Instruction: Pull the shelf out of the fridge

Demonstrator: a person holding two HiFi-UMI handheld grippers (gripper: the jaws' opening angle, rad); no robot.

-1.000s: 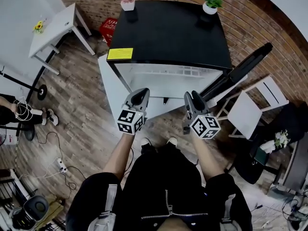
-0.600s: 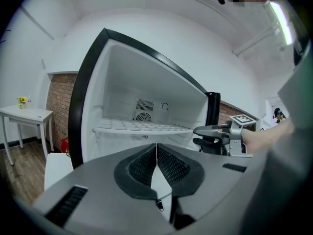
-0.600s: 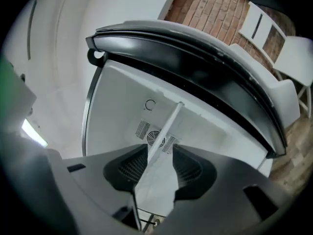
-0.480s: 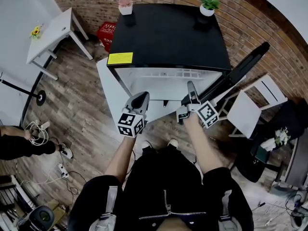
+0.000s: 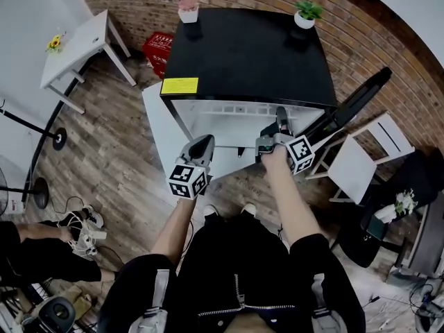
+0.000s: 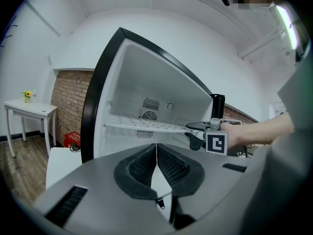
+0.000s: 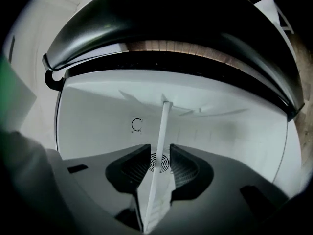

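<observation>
Right gripper [image 7: 160,153] jaws just closing around shelf [image 7: 164,126] edge, pads not yet gripping. Left gripper [image 6: 156,148] at its 9 o'clock, fully closed, empty.

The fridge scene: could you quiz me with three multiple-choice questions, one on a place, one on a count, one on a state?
1. Where is the right claw?
A. Straddling the front edge of the shelf inside the open fridge.
B. Resting on the fridge top.
C. Gripping the fridge door.

2. How many potted plants stand on the fridge top?
A. One.
B. Two.
C. Four.

3. What state is the left claw in?
A. Wide open.
B. Shut on the shelf.
C. Shut and empty.

Answers:
1 A, the shelf edge runs between the claw's two sides, which have just been closing without pinching it yet.
2 B, a pink plant and a green plant.
3 C, its sides meet with nothing between.
</observation>
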